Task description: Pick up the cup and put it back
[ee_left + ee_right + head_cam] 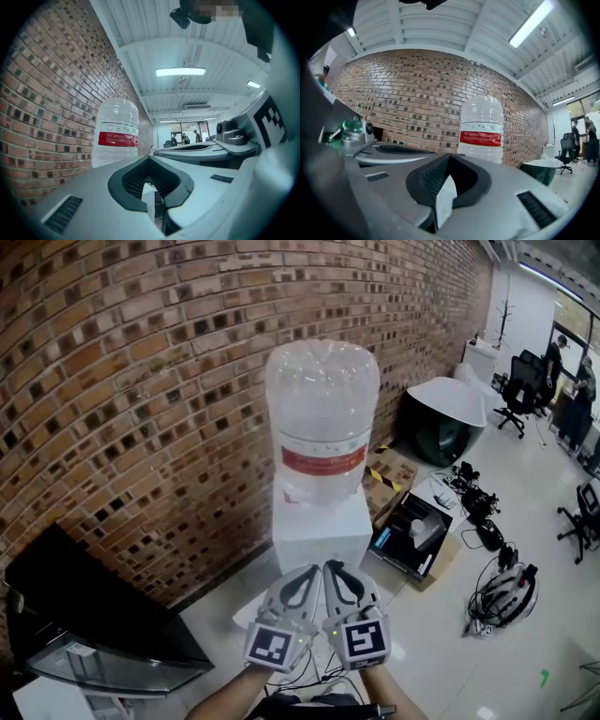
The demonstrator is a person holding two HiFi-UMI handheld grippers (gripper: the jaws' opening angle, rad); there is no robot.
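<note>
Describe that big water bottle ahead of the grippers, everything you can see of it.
The water bottle is a large clear plastic jug, ribbed dome uppermost, with a red label band around its lower part. It stands upright, neck down, on a white dispenser close to the brick wall. Nothing else touches it; its water level cannot be told.

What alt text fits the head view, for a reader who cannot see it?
The left gripper and right gripper, side by side with jaws together, face a white water dispenser carrying a large clear bottle by a brick wall.
</note>
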